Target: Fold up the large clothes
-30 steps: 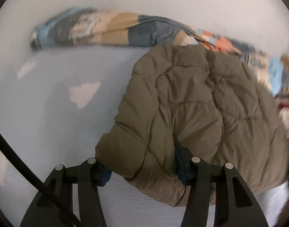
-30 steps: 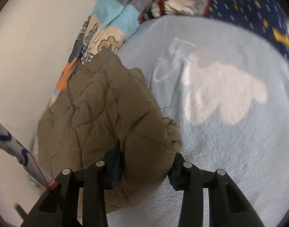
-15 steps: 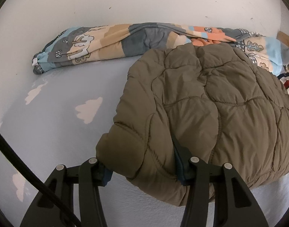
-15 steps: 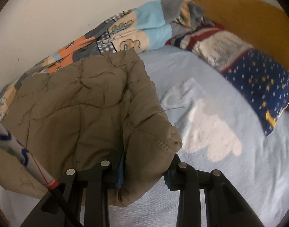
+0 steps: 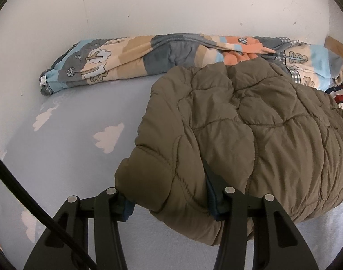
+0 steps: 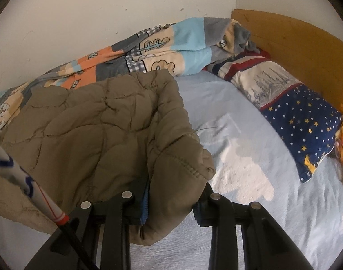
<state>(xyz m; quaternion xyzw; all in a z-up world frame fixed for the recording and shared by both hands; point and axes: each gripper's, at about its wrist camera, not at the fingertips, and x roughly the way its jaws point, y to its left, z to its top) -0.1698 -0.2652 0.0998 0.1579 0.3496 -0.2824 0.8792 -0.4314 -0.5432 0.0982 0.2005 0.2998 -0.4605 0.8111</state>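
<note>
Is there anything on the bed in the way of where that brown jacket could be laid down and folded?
Nothing visible. The jacket is pinched in both hand-held grippers, and the sheet beside it lies bare. The rolled blanket sits along the wall behind, the pillow off by the headboard.

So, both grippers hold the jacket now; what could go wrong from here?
1. The right gripper is closing on a thick, puffy corner of the olive jacket; it might slip out.
2. The jacket's far edge lies against the patterned blanket, which a further lift may drag.
</note>
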